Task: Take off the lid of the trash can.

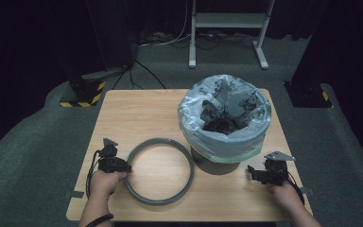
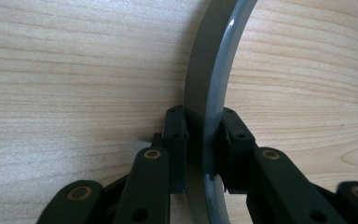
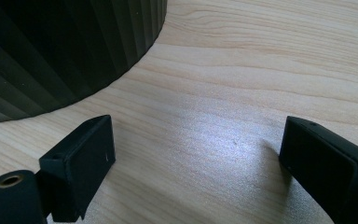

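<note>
A grey plastic ring lies flat on the wooden table, left of a dark ribbed bin lined with a pale plastic bag. My left gripper is shut on the ring's left edge. In the left gripper view the ring's band runs upward between the two black pads, which press on it from both sides. My right gripper rests low over the table at the bin's right, open with nothing between its fingers. The bin's ribbed wall shows close at the upper left of the right gripper view.
The bag's rim is folded over the bin top and dark crumpled stuff lies inside. The table's front edge runs just under both hands. A white stand frame and cables sit on the dark floor behind the table.
</note>
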`<act>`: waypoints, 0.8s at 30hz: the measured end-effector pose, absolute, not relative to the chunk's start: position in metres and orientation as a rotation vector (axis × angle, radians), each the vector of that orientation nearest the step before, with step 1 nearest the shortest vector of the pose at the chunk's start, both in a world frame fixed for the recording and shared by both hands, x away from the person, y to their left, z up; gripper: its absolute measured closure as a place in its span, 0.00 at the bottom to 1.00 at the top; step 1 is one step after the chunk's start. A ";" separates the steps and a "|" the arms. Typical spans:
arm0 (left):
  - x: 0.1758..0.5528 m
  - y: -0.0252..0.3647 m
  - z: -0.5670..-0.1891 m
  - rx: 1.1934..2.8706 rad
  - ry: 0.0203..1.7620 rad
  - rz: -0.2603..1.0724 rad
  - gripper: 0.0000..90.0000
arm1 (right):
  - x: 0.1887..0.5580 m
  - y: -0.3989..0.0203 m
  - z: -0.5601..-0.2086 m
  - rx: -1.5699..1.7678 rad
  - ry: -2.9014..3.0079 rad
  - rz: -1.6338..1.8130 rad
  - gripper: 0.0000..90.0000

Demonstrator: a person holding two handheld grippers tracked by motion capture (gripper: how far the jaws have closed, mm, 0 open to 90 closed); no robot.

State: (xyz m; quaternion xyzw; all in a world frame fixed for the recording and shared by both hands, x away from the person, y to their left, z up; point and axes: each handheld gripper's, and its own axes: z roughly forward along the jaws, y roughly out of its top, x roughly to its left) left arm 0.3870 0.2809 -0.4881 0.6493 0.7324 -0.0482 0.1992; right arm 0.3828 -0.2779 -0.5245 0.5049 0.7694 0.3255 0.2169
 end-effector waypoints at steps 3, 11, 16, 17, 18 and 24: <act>0.387 0.279 -0.489 1.814 2.045 -0.128 0.83 | 0.383 -0.278 -0.525 1.398 2.131 0.902 0.11; 0.389 0.275 -0.488 1.826 2.080 -0.109 0.80 | 0.383 -0.278 -0.525 1.398 2.131 0.901 0.11; 0.388 0.274 -0.487 1.822 2.066 -0.115 0.65 | 0.383 -0.278 -0.525 1.398 2.131 0.901 0.11; 0.388 0.271 -0.485 1.855 2.051 -0.093 0.62 | 0.383 -0.278 -0.525 1.398 2.131 0.902 0.11; 0.388 0.271 -0.485 1.855 2.051 -0.093 0.61 | 0.383 -0.278 -0.525 1.398 2.131 0.902 0.11; 0.384 0.255 -0.472 1.991 1.944 0.133 0.47 | 0.383 -0.278 -0.525 1.399 2.131 0.901 0.11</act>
